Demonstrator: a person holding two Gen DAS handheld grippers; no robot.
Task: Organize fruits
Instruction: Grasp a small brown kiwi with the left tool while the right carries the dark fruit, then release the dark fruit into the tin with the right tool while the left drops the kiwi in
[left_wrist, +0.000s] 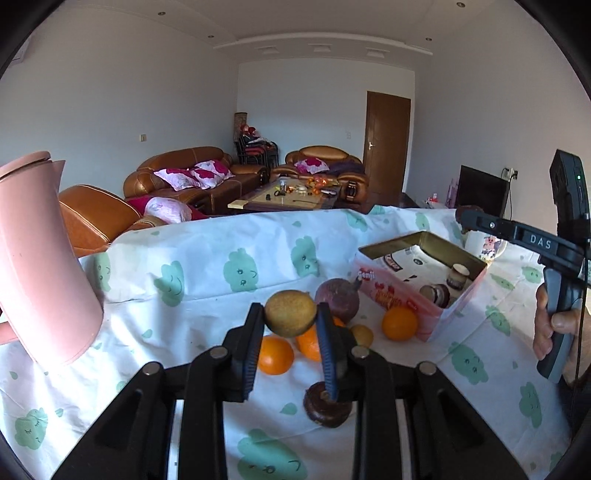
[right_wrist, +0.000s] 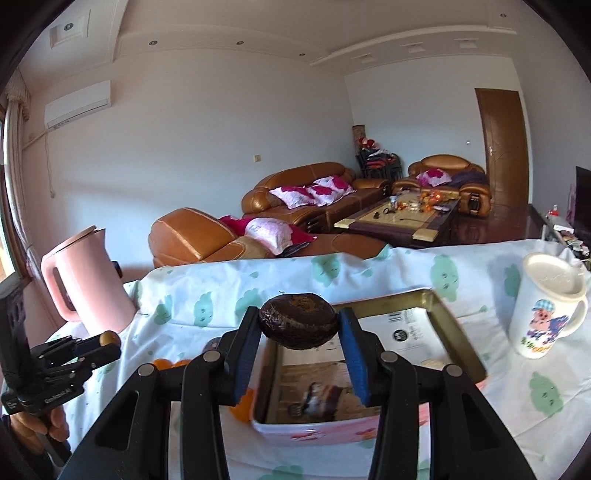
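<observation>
The left gripper (left_wrist: 290, 314) clamps a brown-green kiwi (left_wrist: 290, 313) above the tablecloth (left_wrist: 221, 266). Below it lie oranges (left_wrist: 399, 323), a dark round fruit (left_wrist: 327, 405) and a purple fruit (left_wrist: 338, 300), beside an open tin (left_wrist: 391, 295). The right gripper (right_wrist: 298, 326) pinches a dark wrinkled fruit (right_wrist: 297, 325) over the tin. A pink kettle (right_wrist: 88, 280) and a mug (right_wrist: 546, 306) stand nearby.

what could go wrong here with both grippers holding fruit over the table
1. The right gripper pinches the dark wrinkled fruit only at its ends above the tin box; it may slip.
2. The left gripper holds the round brown fruit over the oranges; dropped, it could scatter them.
</observation>
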